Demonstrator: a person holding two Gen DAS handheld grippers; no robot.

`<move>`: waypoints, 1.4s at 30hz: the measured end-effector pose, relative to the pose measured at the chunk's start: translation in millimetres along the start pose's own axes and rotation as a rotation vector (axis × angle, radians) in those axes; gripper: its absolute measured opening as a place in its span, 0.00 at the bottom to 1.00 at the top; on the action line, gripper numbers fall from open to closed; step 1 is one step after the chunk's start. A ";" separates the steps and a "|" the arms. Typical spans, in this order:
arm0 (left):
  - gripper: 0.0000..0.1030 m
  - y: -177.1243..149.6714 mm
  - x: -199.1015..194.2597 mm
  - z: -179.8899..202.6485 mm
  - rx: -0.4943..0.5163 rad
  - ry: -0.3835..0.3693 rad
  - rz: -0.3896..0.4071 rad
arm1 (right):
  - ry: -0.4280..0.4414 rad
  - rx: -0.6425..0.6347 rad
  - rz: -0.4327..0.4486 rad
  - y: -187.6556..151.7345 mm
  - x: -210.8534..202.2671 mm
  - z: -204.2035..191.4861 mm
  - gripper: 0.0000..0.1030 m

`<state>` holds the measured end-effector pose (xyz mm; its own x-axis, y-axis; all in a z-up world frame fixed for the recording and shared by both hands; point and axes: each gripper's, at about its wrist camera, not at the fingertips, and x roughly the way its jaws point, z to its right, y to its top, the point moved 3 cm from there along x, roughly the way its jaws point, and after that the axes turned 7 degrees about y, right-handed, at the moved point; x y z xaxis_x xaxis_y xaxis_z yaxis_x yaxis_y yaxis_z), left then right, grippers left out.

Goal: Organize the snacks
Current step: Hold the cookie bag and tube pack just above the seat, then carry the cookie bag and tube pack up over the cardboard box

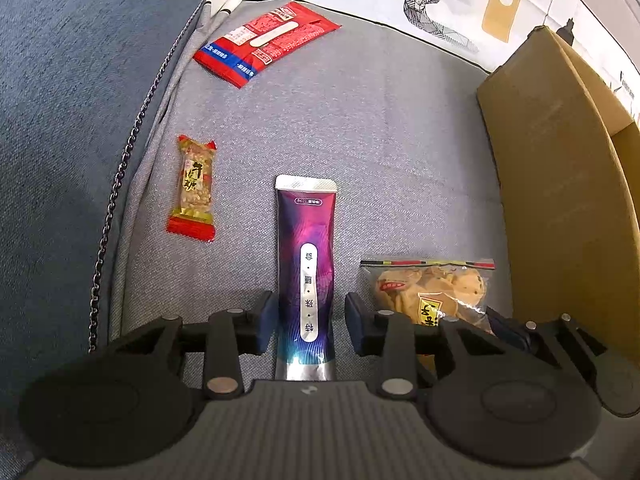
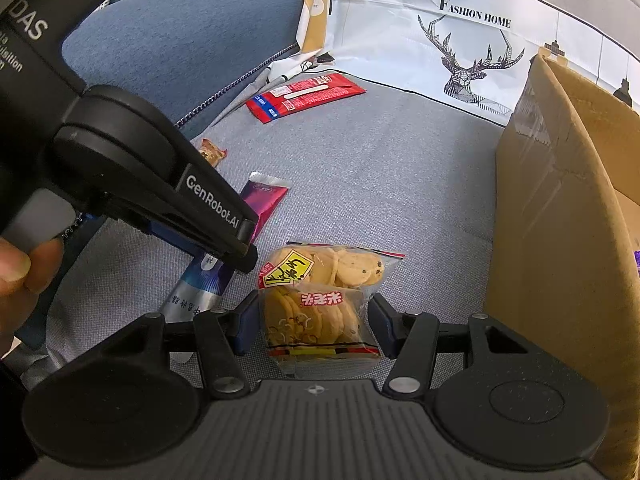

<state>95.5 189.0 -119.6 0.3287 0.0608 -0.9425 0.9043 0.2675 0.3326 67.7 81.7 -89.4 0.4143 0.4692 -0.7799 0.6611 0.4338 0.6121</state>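
A purple stick packet (image 1: 306, 264) lies flat on the grey sofa seat (image 1: 392, 140), between the fingers of my left gripper (image 1: 310, 322). Its jaws are opening: the left pad is at the packet's edge and the right pad stands a little off it. In the right wrist view, my right gripper (image 2: 314, 326) is shut on a clear bag of round crackers (image 2: 320, 304), with a pad against each side. The bag (image 1: 432, 292) rests on the seat beside the purple packet (image 2: 264, 200). The left gripper (image 2: 224, 252) shows there from the side, angled down onto that packet.
An open cardboard box (image 1: 560, 184) (image 2: 560, 220) stands at the right. A red flat packet (image 1: 268, 46) (image 2: 304, 96) and a small peanut candy (image 1: 194, 190) (image 2: 212, 152) lie farther back on the left. The blue sofa arm (image 1: 72, 100) is on the left, a deer-print cushion (image 2: 460, 52) behind. A thumb (image 2: 16, 268) shows at the left edge.
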 end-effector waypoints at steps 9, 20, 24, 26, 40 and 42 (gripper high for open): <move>0.37 0.6 0.6 3.7 0.033 0.021 0.009 | -0.001 -0.007 0.002 -0.5 0.3 -0.4 0.56; 0.24 8.3 -9.2 -1.9 -0.012 0.001 0.077 | -0.018 -0.014 0.056 4.0 -10.8 -0.1 0.52; 0.24 14.2 -19.6 -1.7 -0.041 -0.049 0.133 | -0.026 -0.014 0.083 6.7 -16.2 0.6 0.51; 0.24 16.5 -25.1 -0.9 -0.052 -0.064 0.164 | -0.028 -0.009 0.097 8.8 -19.9 1.1 0.51; 0.08 34.6 -54.2 -4.1 -0.148 -0.114 0.307 | -0.020 -0.057 0.270 28.0 -73.9 1.2 0.51; 0.12 35.7 -42.9 -10.7 -0.177 -0.085 0.240 | -0.017 -0.074 0.293 28.0 -80.8 2.7 0.51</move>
<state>110.8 206.2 -67.7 0.5558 0.0635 -0.8289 0.7389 0.4192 0.5275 54.4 53.8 -9.7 0.5914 0.5703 -0.5701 0.4646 0.3368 0.8190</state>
